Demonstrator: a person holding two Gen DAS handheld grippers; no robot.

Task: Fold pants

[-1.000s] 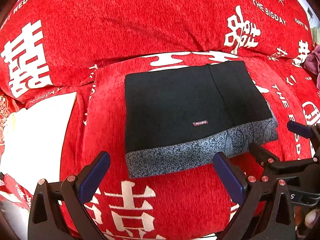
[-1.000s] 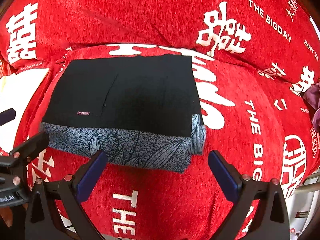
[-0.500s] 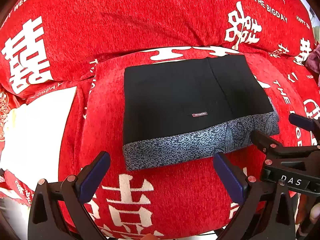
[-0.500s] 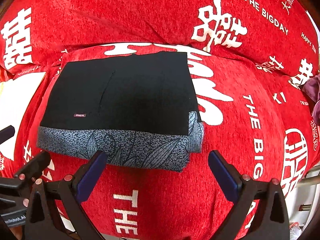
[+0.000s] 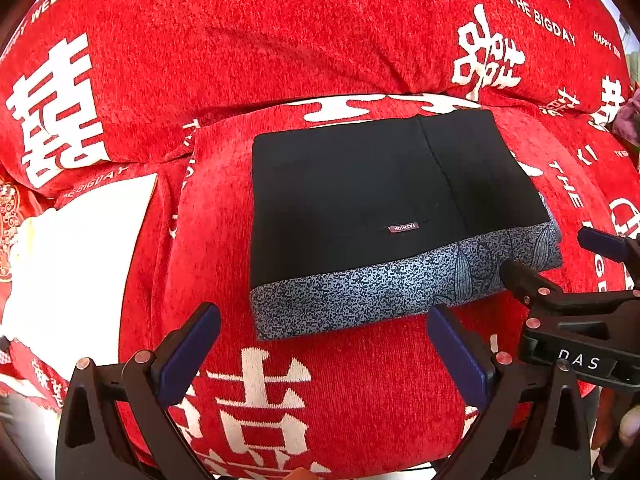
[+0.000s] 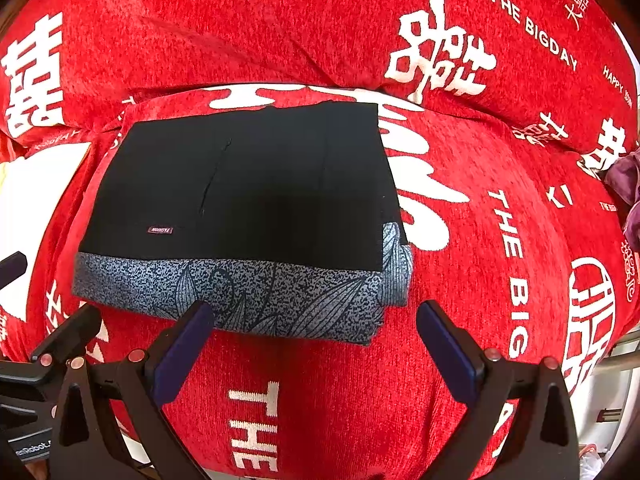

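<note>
The pants [image 5: 360,200] lie folded into a flat black rectangle with a grey-blue patterned band along the near edge, on a red cushion. A small label reading FASHION sits on the black part. In the right wrist view the same pants [image 6: 248,200] fill the middle left. My left gripper [image 5: 322,354] is open just short of the patterned edge, holding nothing. My right gripper [image 6: 312,346] is open too, near the band's right corner, its left fingertip just over the edge. The right gripper [image 5: 560,268] also shows at the right edge of the left wrist view.
The cushion is covered in red cloth [image 5: 340,392] with white characters and the words THE BIGDAY; more red cushions rise behind [image 6: 280,28]. A white patch [image 5: 80,256] lies at the left. A purple cloth [image 6: 628,184] sits at the far right.
Both grippers have drawn back and up a little from the folded pants, staying open. The pants have not moved.
</note>
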